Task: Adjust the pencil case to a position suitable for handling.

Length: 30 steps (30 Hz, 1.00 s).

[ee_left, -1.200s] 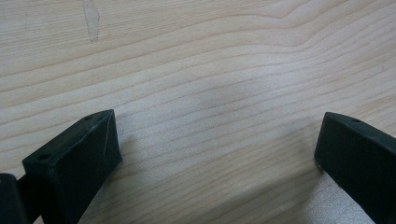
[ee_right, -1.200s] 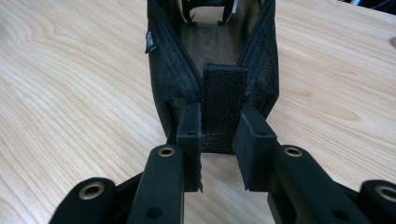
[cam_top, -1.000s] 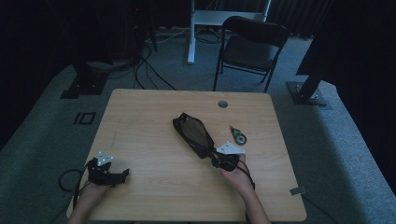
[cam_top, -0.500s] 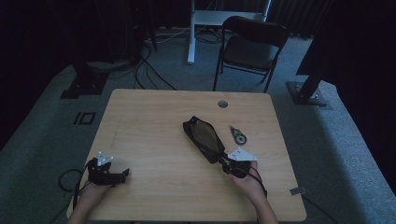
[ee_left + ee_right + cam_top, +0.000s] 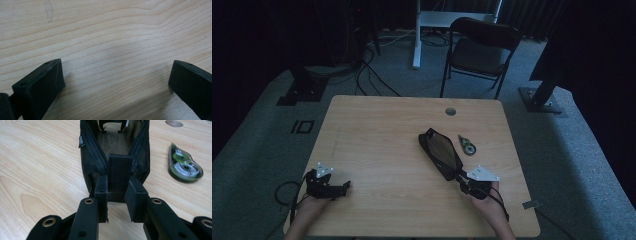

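the right gripper (image 5: 117, 195) is clamped on the near end of the black mesh zip pouch (image 5: 441, 153), its jaws pinching the black woven tab (image 5: 121, 171) where the zipper ends. the step in hand looks like dragging the pouch across the light wooden table (image 5: 382, 130) toward the person's right-hand corner. to do it well, keep the pull low and level so the pouch slides flat and does not fold, and steer it past the small green and clear tape dispenser (image 5: 467, 145) lying just beside it.

the pouch is long and narrow, lying slanted right of the table's middle, unzipped, its mouth gaping so the inside shows. it looks soft and light.

the left gripper (image 5: 327, 183) rests near the left front edge, jaws wide apart over bare wood, holding nothing.
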### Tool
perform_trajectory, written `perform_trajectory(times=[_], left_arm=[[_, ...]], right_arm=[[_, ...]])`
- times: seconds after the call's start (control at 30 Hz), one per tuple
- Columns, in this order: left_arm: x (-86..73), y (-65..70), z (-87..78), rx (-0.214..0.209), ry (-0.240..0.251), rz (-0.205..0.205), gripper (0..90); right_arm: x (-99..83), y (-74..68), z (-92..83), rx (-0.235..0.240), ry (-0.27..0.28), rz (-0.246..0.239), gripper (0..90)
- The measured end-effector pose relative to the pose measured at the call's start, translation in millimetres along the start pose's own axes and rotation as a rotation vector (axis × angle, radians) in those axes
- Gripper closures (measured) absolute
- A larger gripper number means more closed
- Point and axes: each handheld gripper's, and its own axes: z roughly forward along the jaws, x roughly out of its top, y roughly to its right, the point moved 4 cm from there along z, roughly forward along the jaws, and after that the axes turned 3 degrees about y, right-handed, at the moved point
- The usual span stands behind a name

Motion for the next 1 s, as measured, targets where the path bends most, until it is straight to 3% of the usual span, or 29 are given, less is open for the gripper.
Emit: perform_trajectory(times=[0.7, 1.0], left_arm=[[0.0, 0.0, 0.0, 0.000, 0.000, 0.000, 0.2], [0.0, 0.0, 0.0, 0.000, -0.001, 0.000, 0.2]], right_arm=[[-24.4, -6.8, -41.6, -0.018, 0.000, 0.004, 72.9], [-31.4, -9.0, -51.5, -0.018, 0.008, 0.004, 70.5]])
